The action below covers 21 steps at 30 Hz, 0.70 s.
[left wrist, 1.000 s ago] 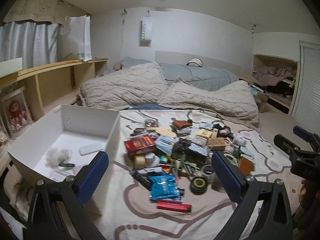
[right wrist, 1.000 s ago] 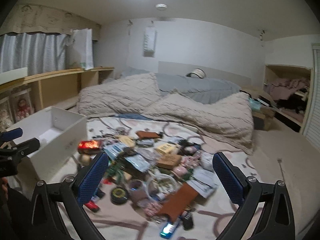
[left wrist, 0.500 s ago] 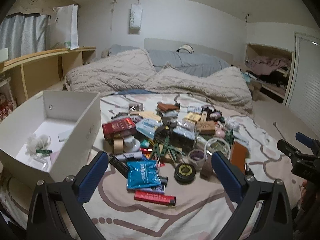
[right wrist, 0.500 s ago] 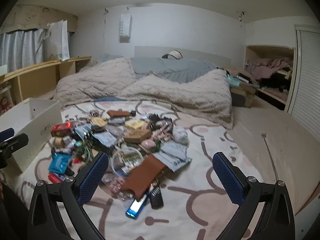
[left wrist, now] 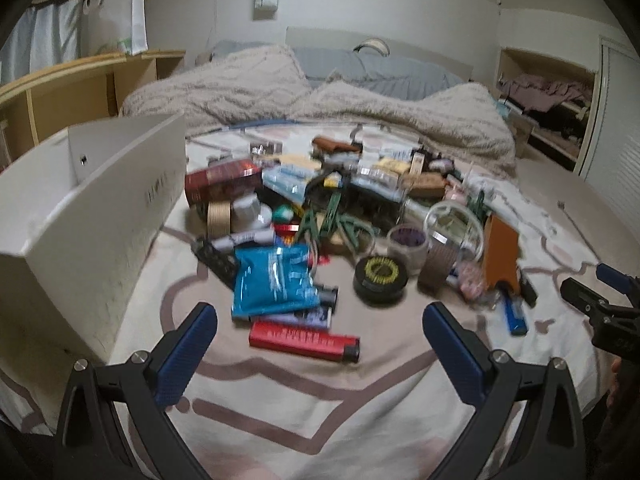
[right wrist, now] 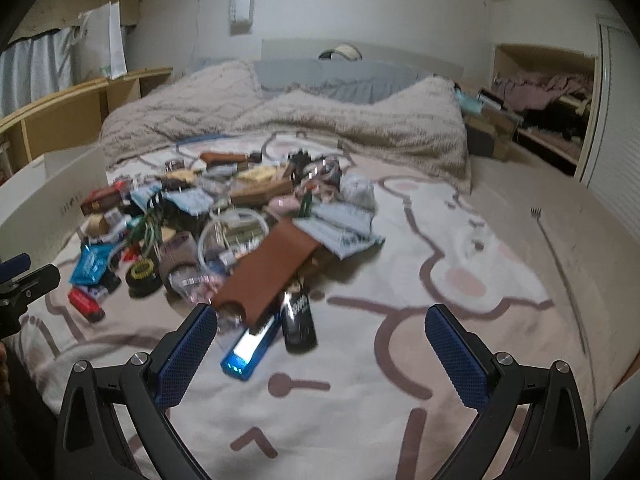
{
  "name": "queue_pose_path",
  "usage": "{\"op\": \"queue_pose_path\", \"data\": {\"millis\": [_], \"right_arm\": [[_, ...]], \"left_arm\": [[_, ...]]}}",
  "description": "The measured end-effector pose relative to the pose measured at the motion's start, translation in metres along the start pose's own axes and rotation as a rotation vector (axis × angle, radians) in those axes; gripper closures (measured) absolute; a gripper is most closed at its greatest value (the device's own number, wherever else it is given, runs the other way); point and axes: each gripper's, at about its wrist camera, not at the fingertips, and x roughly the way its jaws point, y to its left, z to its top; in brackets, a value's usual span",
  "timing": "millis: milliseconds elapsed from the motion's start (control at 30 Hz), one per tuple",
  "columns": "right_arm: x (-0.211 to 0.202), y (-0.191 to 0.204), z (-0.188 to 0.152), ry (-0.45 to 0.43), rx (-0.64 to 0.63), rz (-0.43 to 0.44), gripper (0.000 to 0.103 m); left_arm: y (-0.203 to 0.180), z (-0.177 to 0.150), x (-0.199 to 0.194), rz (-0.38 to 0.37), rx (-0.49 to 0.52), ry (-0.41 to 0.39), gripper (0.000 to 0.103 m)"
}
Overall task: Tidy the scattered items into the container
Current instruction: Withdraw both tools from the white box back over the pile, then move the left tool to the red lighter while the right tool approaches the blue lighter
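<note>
Left gripper [left wrist: 320, 330], black frame with blue textured pads, jaws spread wide, nothing between them. It hovers over the patterned cream-and-mauve bedspread [left wrist: 320, 420], with the long red lighter with a black cap [left wrist: 303, 341] just ahead. Right gripper [right wrist: 320, 332] is the same build, also wide and empty; the shiny blue lighter [right wrist: 250, 346] lies near its left pad, touching a flat brown leather case [right wrist: 272, 272].

Scattered items sit in one heap mid-bed: blue foil pouch [left wrist: 274, 280], round black tin with a yellow ring label [left wrist: 381, 274], roll of tan tape [left wrist: 219, 218], dark red rectangular box [left wrist: 222, 186], clear round plastic tub [left wrist: 454, 226].

Container is a white open-top cardboard box [left wrist: 92, 208], on the bed just left of the heap. Both views are a bit blurred.
</note>
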Motion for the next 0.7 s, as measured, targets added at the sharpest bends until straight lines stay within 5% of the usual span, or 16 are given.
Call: {"op": "queue_pose_path", "data": {"millis": [367, 700], "right_arm": [[0.034, 0.013, -0.02, 0.129, -0.01, 0.035, 0.0], [0.062, 0.043, -0.023, 0.211, -0.029, 0.08, 0.0]], "left_arm": [[0.018, -0.023, 0.04, 0.036, -0.06, 0.122, 0.0], [0.016, -0.032, 0.048, 0.059, -0.013, 0.143, 0.0]]}}
